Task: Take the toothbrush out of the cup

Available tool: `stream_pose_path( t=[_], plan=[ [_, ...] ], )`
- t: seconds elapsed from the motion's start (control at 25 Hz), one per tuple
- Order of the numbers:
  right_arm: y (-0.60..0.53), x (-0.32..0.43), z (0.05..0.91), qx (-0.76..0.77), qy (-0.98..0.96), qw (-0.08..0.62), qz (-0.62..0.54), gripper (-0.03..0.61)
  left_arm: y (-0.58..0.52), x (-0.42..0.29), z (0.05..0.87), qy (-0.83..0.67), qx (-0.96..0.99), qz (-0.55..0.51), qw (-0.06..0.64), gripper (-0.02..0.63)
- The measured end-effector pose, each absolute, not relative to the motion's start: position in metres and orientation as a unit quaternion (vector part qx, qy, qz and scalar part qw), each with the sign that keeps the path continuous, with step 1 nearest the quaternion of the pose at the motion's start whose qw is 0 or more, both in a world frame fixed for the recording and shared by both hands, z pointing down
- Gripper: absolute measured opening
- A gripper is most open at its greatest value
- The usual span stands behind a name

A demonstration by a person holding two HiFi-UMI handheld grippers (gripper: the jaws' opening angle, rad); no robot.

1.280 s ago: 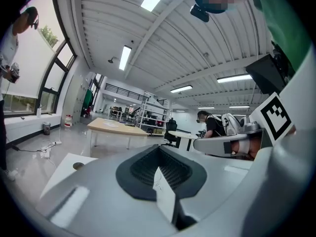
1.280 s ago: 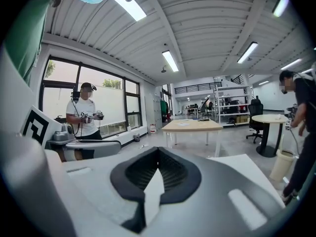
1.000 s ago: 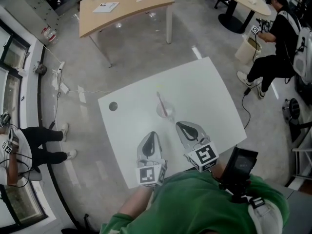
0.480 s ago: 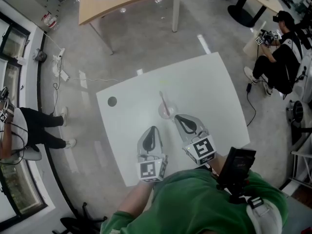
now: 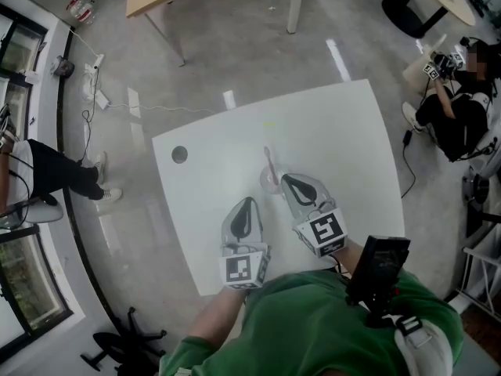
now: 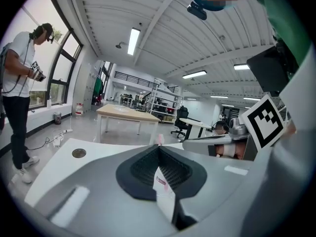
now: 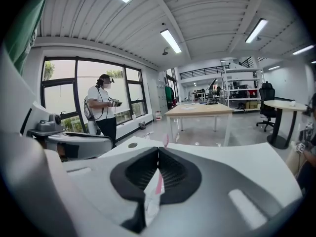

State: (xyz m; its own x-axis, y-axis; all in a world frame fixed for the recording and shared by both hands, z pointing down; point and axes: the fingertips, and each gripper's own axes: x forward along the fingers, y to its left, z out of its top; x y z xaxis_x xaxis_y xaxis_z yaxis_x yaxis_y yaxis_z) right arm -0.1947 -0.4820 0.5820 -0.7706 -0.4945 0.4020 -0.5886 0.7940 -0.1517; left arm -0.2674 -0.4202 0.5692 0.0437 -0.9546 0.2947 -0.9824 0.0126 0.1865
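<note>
The white table (image 5: pixel 333 131) carries the whole job. A pale cup (image 5: pixel 272 183) stands near its middle, and the toothbrush (image 5: pixel 268 161) leans out of it, its top tipped away from the person. Both grippers hang low on the near side. The left gripper (image 5: pixel 247 204) is a little short of the cup and the right gripper (image 5: pixel 288 181) just beside it. Each has its jaws pressed together on nothing.

From where I stand, the right one ought to spread its jaws first. Then it should come in at the brush above the rim, pinch the shaft squarely and lift along its lean so the light cup doesn't tip. The left could steady the cup.

By my count there is one table, two grippers, one cup and one toothbrush.
</note>
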Motion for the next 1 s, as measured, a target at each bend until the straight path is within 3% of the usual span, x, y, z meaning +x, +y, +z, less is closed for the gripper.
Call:
stream_pose_path(
  t=[0.32,0.44,1.0],
  plan=[
    [-0.495,-0.211,0.602,0.266,-0.929,0.219,0.138,0.012,-0.429,-0.274,0.583,-0.692,0.693,0.048,0.198,0.006],
    [-0.497,-0.218,0.612,0.251,-0.931,0.229,0.135,0.069,-0.431,-0.279,0.587,-0.693,0.689,0.048,0.206,0.006],
    [-0.511,-0.236,0.635,0.238,-0.925,0.265,0.136,0.086,-0.436,-0.292,0.601,-0.696,0.682,0.047,0.219,0.006]
  ],
)
